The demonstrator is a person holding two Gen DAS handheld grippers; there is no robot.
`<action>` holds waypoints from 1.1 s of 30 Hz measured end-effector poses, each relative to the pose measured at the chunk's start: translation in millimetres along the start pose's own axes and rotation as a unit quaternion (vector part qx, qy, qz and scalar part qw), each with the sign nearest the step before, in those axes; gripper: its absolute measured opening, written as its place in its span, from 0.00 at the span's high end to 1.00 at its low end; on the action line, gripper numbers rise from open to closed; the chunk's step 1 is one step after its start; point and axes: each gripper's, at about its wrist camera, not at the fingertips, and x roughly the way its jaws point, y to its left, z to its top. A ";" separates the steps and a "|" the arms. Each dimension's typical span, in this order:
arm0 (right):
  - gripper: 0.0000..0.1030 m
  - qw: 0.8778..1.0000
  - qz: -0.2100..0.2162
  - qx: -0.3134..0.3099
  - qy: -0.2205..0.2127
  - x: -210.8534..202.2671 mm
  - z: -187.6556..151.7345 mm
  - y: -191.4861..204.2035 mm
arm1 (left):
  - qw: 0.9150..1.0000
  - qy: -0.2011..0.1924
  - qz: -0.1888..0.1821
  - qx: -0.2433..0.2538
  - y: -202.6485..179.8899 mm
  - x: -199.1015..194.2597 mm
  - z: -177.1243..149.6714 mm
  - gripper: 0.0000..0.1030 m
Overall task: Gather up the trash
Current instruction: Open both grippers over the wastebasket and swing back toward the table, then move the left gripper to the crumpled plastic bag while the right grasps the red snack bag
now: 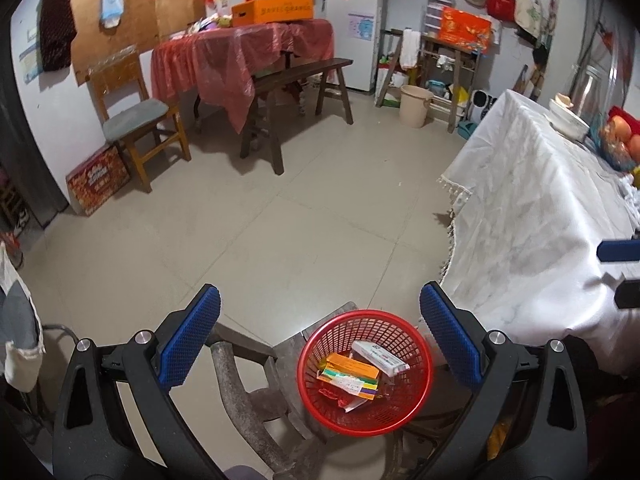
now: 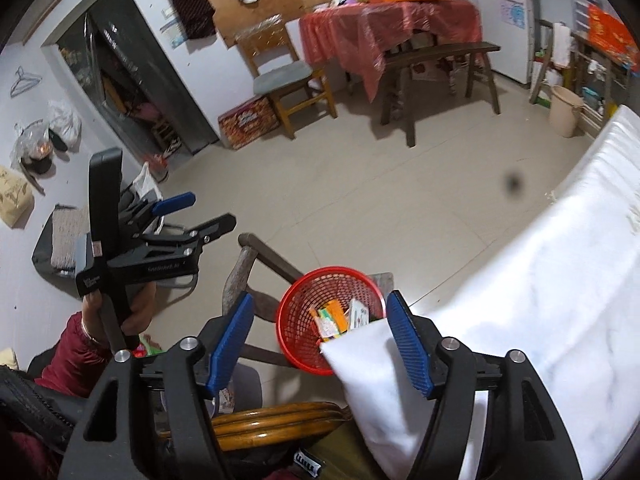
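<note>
A red mesh basket (image 1: 316, 396) stands on a worn wooden stool (image 1: 240, 384) beside the white-clothed table (image 1: 540, 220). Inside lie an orange box (image 1: 354, 369), a white box (image 1: 380, 356) and small wrappers. My left gripper (image 1: 320, 292) hovers above and just behind the basket, jaws wide open and empty. In the right wrist view the right gripper (image 2: 320, 299) is also open over the basket (image 2: 294, 320), with the hanging corner of the tablecloth (image 2: 368, 364) showing between its fingers, not pinched. A hand holds the left gripper (image 2: 208, 212) off to the left.
On the table's far end are a white bowl (image 1: 568, 120) and fruit (image 1: 620, 136). Across the tiled floor stand a dark bench (image 1: 296, 76), a wooden chair (image 1: 136, 120), a red-covered table (image 1: 240, 48) and a beige bucket (image 1: 416, 106). A rattan chair rim (image 2: 272, 424) lies below the right gripper.
</note>
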 end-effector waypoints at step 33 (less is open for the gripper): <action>0.11 0.915 -0.229 0.244 -0.224 -231.8 -185.1 -218.9 | 0.967 -0.028 -0.147 0.204 -325.9 -15.4 37.9 0.06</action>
